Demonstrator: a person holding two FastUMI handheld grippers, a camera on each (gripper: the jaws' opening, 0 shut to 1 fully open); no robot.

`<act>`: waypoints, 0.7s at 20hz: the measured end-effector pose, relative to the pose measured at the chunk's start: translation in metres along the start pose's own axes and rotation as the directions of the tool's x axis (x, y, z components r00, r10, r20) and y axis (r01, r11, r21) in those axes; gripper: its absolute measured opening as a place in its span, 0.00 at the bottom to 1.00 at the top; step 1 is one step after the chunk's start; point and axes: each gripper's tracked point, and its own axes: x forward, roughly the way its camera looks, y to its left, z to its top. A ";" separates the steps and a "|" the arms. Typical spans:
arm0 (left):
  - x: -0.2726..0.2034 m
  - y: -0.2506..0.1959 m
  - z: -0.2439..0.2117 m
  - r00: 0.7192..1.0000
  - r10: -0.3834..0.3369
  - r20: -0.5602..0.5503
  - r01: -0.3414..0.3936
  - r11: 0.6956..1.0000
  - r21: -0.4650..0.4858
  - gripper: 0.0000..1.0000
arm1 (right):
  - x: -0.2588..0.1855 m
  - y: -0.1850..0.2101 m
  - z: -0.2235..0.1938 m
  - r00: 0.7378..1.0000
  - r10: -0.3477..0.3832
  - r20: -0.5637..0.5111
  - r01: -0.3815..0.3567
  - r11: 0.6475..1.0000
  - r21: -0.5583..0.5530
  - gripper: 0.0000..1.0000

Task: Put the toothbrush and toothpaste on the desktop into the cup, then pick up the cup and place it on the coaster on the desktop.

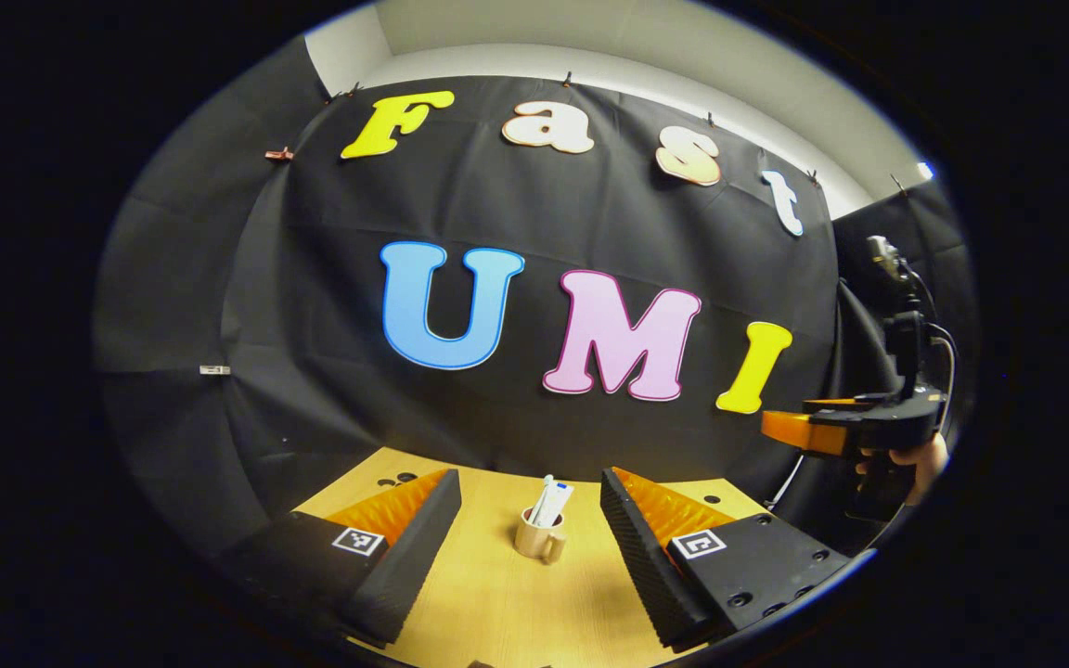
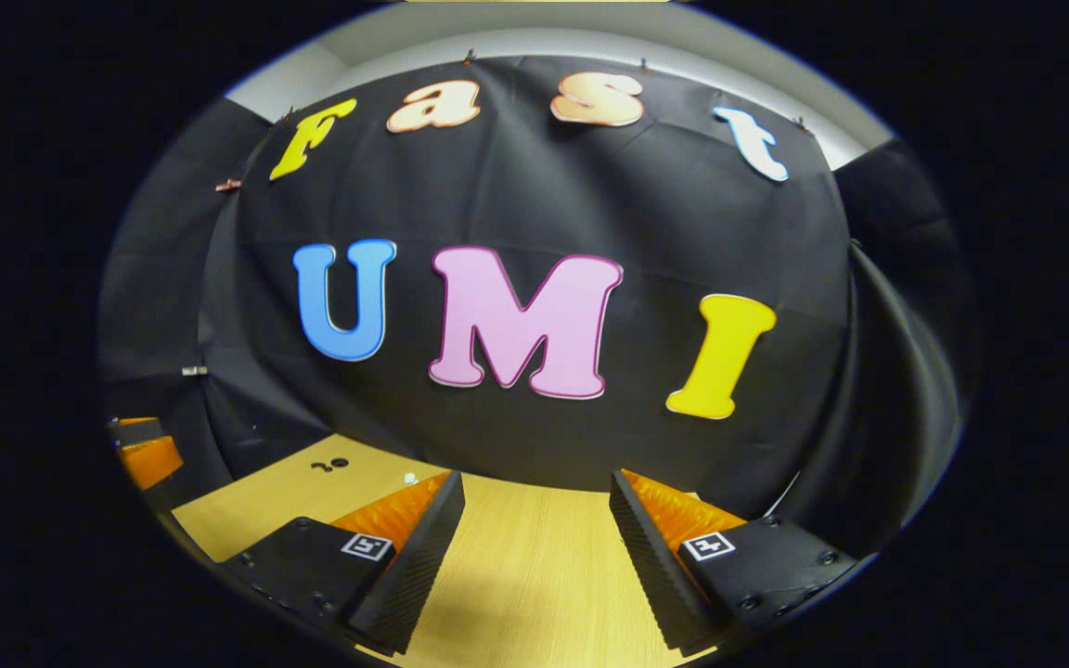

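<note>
The small beige ceramic cup (image 1: pixel 539 536), toothbrush and toothpaste tube (image 1: pixel 553 501) already inside, stands mid-desk, towards the light wooden desk's (image 1: pixel 497 603) far edge. Both the left gripper (image 1: pixel 529 543) and right gripper (image 2: pixel 534 547) hold their fingers spread wide, empty. Next, I judge: close squarely around the cup's body, lifting it upright.

Matt pale wood-grain desktop (image 1: pixel 497 603) – smooth-looking cup (image 1: pixel 534 536) (glazed ceramic, perhaps) – jaws with ribbed inner faces.

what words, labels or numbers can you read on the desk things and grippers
No readable text.
Toothpaste in the cup: print too small to read.
Markers on the left gripper and right gripper: square patterns, no letters.
</note>
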 end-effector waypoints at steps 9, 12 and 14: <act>0.018 -0.035 0.010 0.998 -0.054 0.022 0.052 0.997 0.052 0.97 | -0.066 -0.042 0.005 0.986 -0.124 0.108 0.116 0.990 0.080 0.97; 0.021 -0.043 0.007 0.997 -0.075 0.013 0.074 0.995 0.069 0.97 | -0.069 -0.057 -0.002 0.984 -0.151 0.096 0.142 0.985 0.096 0.97; 0.021 -0.048 0.005 0.996 -0.085 0.008 0.085 0.995 0.061 0.97 | -0.069 -0.066 -0.003 0.983 -0.162 0.091 0.152 0.983 0.105 0.97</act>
